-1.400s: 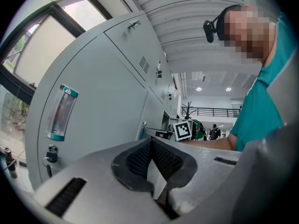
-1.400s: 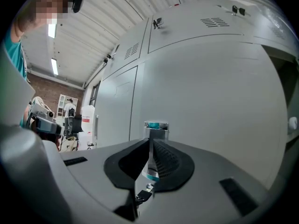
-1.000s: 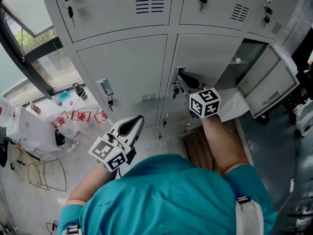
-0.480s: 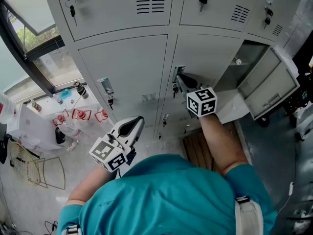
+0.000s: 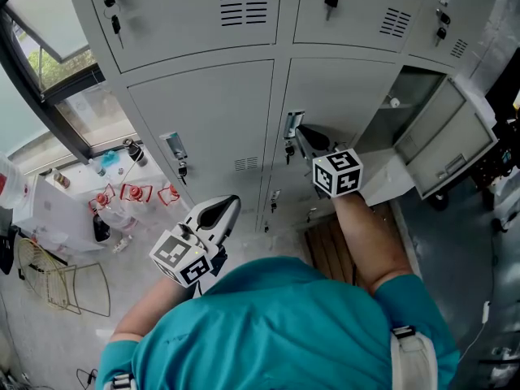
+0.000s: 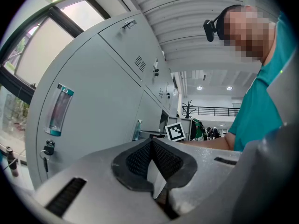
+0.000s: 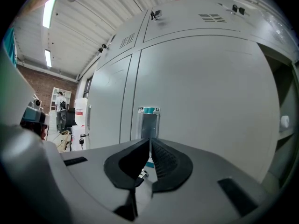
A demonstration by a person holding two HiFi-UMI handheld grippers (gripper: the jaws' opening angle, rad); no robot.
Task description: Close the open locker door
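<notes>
The open locker door (image 5: 453,136) is grey metal and hangs swung out at the far right, baring its compartment (image 5: 398,104). My right gripper (image 5: 302,139) is shut and empty, its tips right at the recessed handle (image 5: 293,123) of the closed door one locker to the left. In the right gripper view the shut jaws of my right gripper (image 7: 149,143) point at that handle (image 7: 149,121), and the open compartment (image 7: 285,120) shows at the right edge. My left gripper (image 5: 229,201) is shut and empty, held low before the left locker door (image 5: 211,112). The left gripper (image 6: 151,143) faces along the locker row.
More closed lockers with keys stand above (image 5: 244,6). A window (image 5: 49,63) is on the left, with a low white stand carrying bottles (image 5: 122,193) and a wire rack (image 5: 61,287) on the floor. A wooden pallet (image 5: 329,246) lies below the lockers.
</notes>
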